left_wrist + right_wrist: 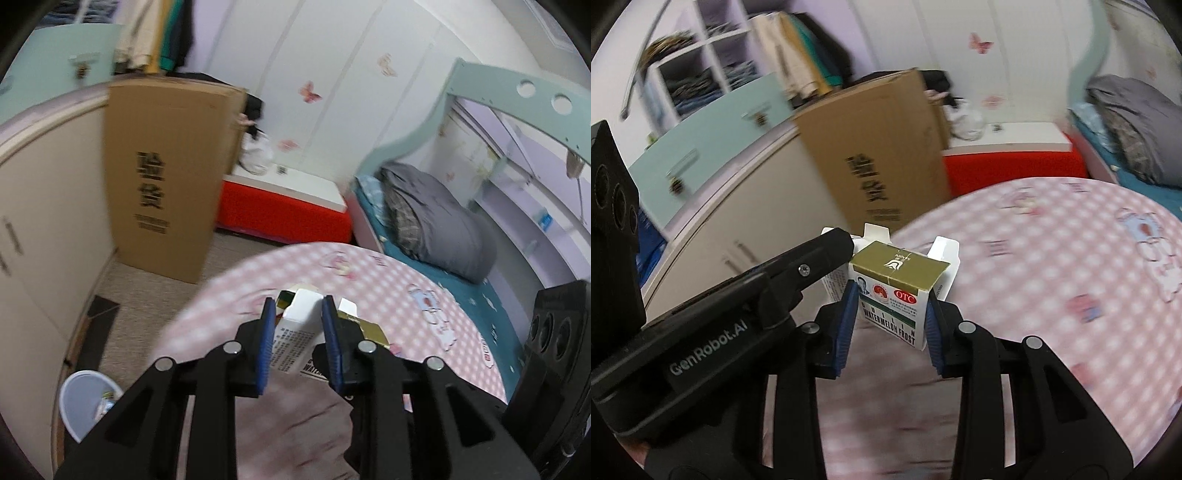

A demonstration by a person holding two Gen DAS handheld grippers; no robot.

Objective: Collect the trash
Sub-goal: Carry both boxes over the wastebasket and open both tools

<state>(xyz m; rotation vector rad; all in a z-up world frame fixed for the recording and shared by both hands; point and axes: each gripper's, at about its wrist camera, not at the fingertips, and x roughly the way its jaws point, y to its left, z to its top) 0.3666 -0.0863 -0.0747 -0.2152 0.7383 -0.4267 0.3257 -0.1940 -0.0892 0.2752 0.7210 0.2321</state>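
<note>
**Cartons clamped in both grippers, bin well apart**

Spread widest below: pink checked cover (pixel 388 280), soft and uneven. Low at the left edge of the left wrist view, down on the floor: white bin (pixel 86 402), with some rubbish already inside.

Above the cover, left gripper (pixel 298 306) closed on white carton (pixel 301 321), with top flaps standing open. Just beside it, right gripper (pixel 892 295) closed on gold-topped box (pixel 897 273), with pads pressed on both narrow sides. Cannot tell if the two cartons touch or only stand very close.

Possible trouble from here:
- Could knock one carton against the other, being so close, and twist one out of its pads.
- Could crush the open, hollow carton under the squeeze and so lose it.
- Could miss the small bin mouth on release from too high or too far aside.
</note>
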